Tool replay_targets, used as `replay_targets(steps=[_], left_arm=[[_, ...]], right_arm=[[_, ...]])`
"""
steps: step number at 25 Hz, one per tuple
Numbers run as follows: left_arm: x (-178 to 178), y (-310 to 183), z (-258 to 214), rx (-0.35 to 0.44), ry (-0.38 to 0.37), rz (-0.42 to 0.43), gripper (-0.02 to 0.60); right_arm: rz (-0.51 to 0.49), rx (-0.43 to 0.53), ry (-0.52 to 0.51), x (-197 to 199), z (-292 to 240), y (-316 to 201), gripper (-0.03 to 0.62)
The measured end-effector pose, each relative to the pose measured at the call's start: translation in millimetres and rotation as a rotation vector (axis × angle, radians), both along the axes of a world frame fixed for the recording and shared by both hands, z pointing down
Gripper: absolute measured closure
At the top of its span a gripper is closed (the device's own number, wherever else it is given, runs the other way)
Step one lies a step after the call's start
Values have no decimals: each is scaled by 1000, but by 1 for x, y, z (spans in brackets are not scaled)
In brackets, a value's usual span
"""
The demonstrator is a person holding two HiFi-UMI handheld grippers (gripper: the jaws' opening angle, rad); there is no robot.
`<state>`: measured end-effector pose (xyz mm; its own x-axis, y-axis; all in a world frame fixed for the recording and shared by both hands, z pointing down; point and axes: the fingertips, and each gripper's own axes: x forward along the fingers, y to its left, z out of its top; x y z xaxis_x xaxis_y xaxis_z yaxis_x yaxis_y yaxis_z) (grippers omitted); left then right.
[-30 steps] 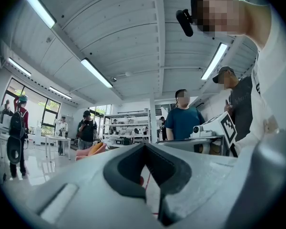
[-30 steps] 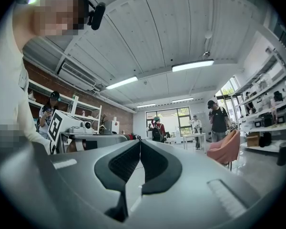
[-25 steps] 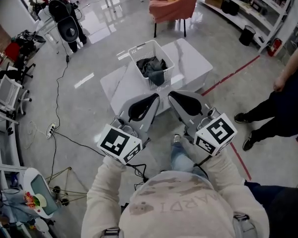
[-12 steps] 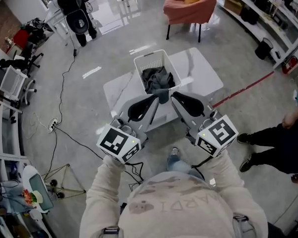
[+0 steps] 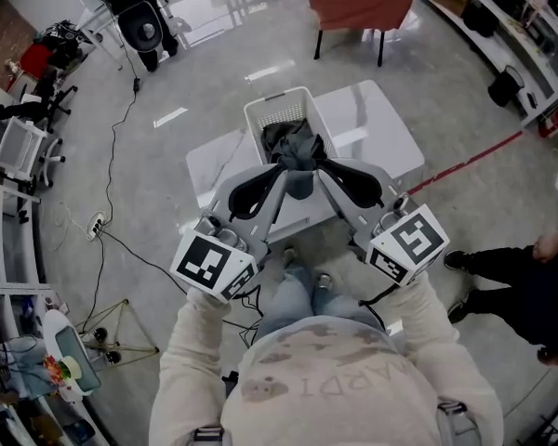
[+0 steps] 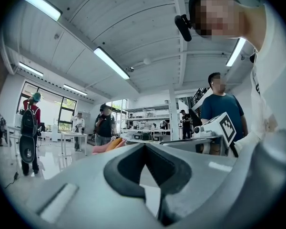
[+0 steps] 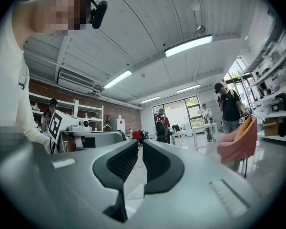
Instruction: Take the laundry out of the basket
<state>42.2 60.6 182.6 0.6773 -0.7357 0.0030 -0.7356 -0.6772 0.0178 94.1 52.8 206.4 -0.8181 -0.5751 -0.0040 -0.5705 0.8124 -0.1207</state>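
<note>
Though their jaws are closed on nothing, left hand-held gripper [image 5: 281, 168] and right hand-held gripper [image 5: 320, 166] sit tips side by side. Dark laundry [image 5: 293, 145] heaped in basket [image 5: 260, 115] just ahead, on surface [image 5: 383, 130].

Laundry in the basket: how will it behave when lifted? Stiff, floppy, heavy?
Probably floppy: the dark laundry lies crumpled, with a fold draped over the rim of the basket. Likely light for its bulk, being cloth. It may drag neighbouring pieces along, since the pile looks tangled.
</note>
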Motion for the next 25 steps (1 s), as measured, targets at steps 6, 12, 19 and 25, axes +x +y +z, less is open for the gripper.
replay_targets(steps=[6, 12, 19, 25], left_arm=[[-14, -36, 14, -15, 11, 22, 580], [-35, -89, 15, -28, 25, 49, 580], [-61, -150, 14, -33, 27, 92, 580], [-73, -180, 23, -40, 25, 136, 580]], right_arm=[[35, -18, 20, -13, 13, -36, 566], [51, -36, 43, -36, 14, -88, 566], [70, -49, 65, -67, 17, -150, 566], [87, -77, 93, -86, 30, -181, 566]])
